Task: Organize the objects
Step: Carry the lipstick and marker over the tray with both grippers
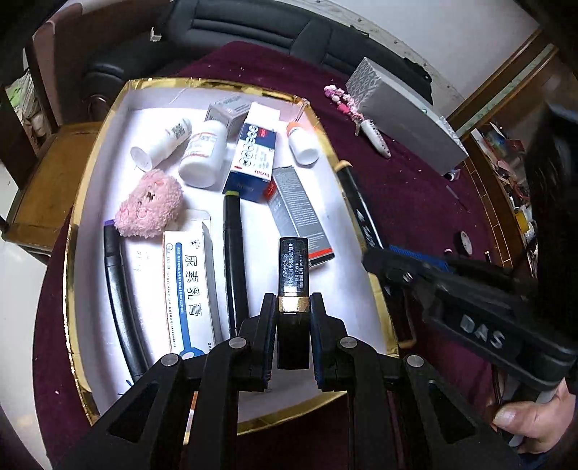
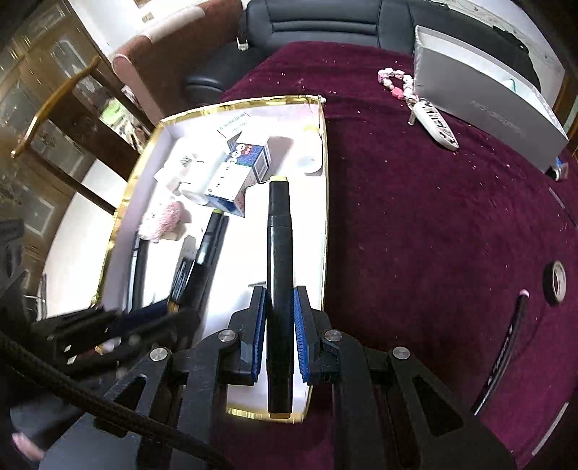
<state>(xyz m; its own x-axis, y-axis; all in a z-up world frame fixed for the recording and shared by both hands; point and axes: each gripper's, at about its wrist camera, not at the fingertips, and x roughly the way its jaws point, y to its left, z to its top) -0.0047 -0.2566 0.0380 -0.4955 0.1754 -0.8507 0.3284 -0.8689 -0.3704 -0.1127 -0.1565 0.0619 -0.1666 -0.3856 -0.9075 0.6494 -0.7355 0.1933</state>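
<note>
My left gripper (image 1: 293, 298) is shut on a black lipstick tube (image 1: 293, 267) with a gold band and holds it above the near part of a white, gold-rimmed tray (image 1: 90, 274). In the tray lie a pink plush (image 1: 150, 204), white bottles (image 1: 200, 155), a blue-and-white box (image 1: 253, 159), an ointment box (image 1: 189, 285), a grey box (image 1: 300, 213) and black markers (image 1: 233, 260). My right gripper (image 2: 280, 289) is shut on a black marker (image 2: 278, 235) over the tray's right edge (image 2: 325, 180). The left wrist view shows that gripper (image 1: 372, 258) and marker (image 1: 356, 202) at the right.
On the burgundy tablecloth (image 2: 415, 217) to the right of the tray lie a silver box (image 2: 487, 97), a key fob with pink beads (image 2: 433, 123), a tape roll (image 2: 556, 282) and a dark pen (image 2: 505, 347). A black chair (image 1: 253, 25) stands behind the table.
</note>
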